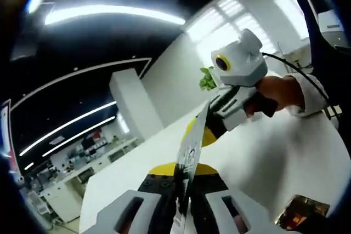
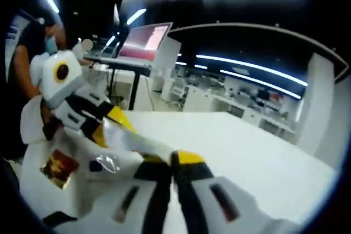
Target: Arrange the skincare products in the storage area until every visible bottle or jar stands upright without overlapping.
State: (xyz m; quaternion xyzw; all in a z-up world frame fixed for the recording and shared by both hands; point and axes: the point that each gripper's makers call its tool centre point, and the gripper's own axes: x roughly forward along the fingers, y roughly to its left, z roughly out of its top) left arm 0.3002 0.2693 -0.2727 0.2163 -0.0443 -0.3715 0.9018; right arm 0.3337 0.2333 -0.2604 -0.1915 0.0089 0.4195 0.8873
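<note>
A thin flat white packet [image 1: 189,147] with dark print stands edge-on between both grippers, above the white table [image 1: 274,157]. In the left gripper view my left gripper [image 1: 184,175] is shut on its lower end. My right gripper [image 1: 205,130], held by a hand, comes in from the right and is shut on its upper end. In the right gripper view my right gripper [image 2: 170,160] pinches the same packet [image 2: 137,140], which runs left to my left gripper [image 2: 109,121]. A brown-gold square packet [image 1: 303,213] lies on the white surface, and the right gripper view has the gold packet [image 2: 57,167] at lower left.
The white table [image 2: 252,146] stretches away to the right. A small clear wrapper [image 2: 107,163] lies beside the gold packet. A screen on a stand [image 2: 147,39] is behind, with a person at the far left. A green plant [image 1: 207,79] stands beyond the table.
</note>
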